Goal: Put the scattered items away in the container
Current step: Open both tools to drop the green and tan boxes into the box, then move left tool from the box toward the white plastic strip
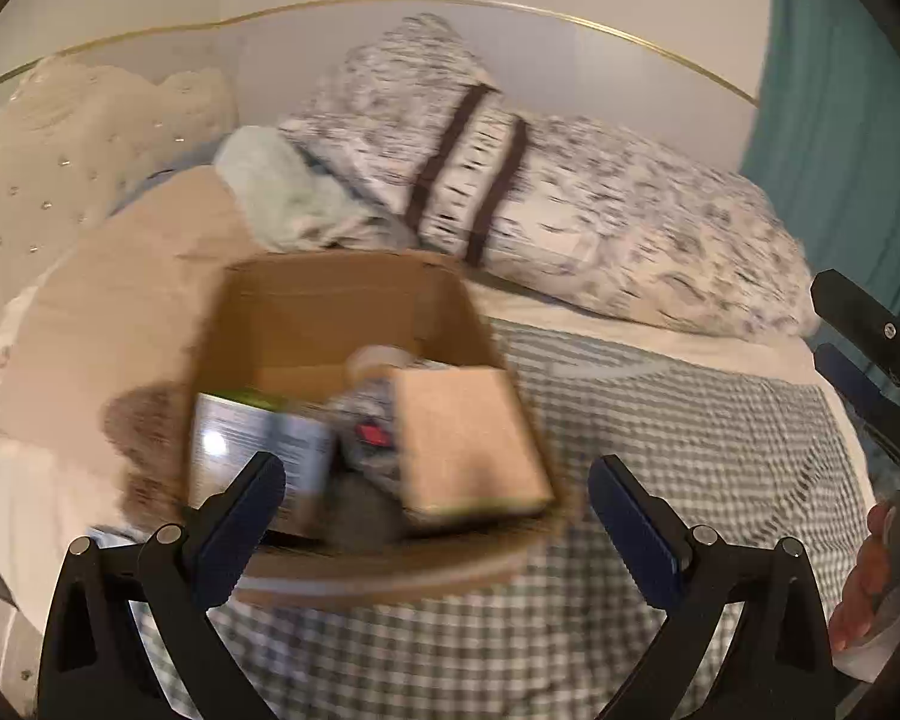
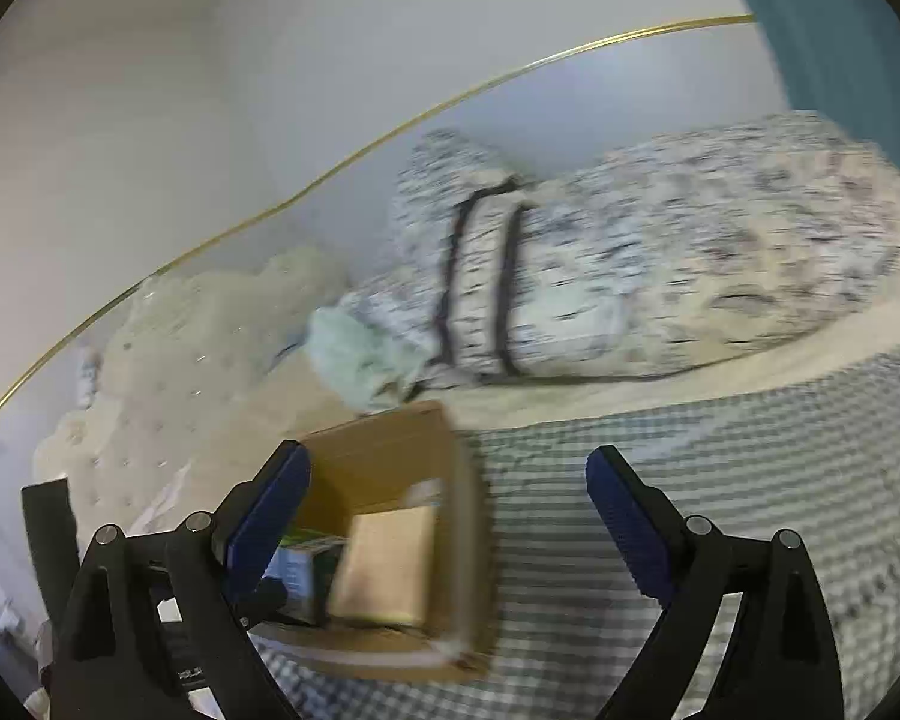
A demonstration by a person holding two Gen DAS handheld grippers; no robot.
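Left wrist view, cardboard box (image 1: 354, 312) holding tan pad (image 1: 468, 444), carton (image 1: 252, 438), both grippers' fingers (image 1: 252, 510) wide, empty.

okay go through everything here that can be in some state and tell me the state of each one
cardboard box: open, upright on the checked blanket, items inside
tan flat package: inside the box, tilted
printed carton: inside the box
left gripper: open, empty
right gripper: open, empty
patterned pillow: lying by the headboard
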